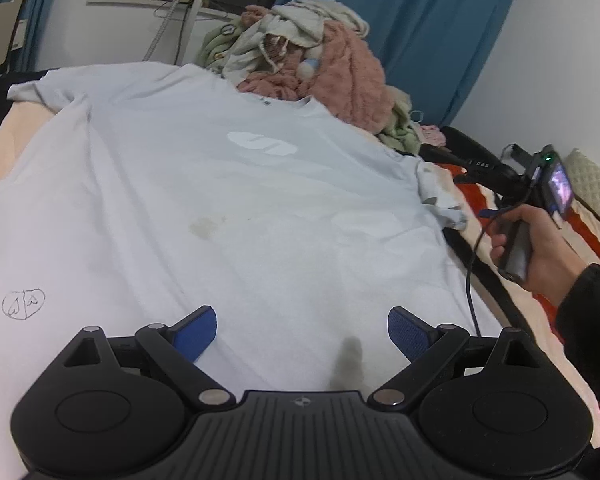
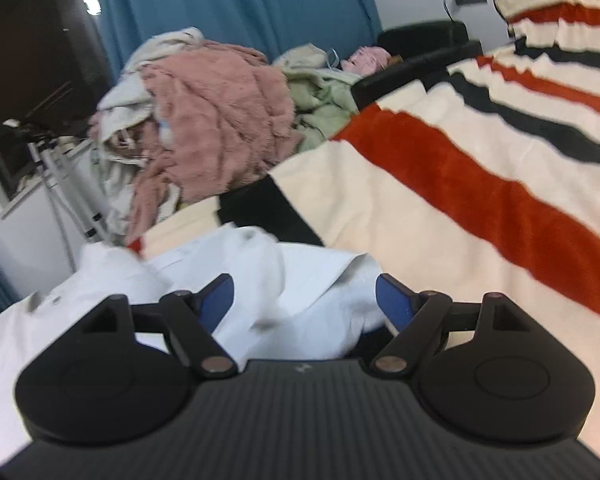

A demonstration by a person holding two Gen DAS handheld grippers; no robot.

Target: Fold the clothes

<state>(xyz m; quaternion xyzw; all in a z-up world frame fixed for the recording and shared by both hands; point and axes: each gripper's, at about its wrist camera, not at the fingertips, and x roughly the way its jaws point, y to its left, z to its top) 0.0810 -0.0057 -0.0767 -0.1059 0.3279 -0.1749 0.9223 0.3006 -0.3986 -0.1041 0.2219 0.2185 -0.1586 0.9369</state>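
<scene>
On striped blanket (image 2: 440, 184), spread white T-shirt (image 1: 228, 200); blue curtains (image 1: 412, 20) behind.

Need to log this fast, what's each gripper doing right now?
Left gripper: open, over the white T-shirt, holding nothing.
Right gripper: open, at the shirt's sleeve, nothing gripped.

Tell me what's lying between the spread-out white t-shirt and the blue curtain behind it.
A heap of unfolded clothes, mostly a fluffy pink garment, lies between the t-shirt and the curtain, in the left wrist view.
</scene>
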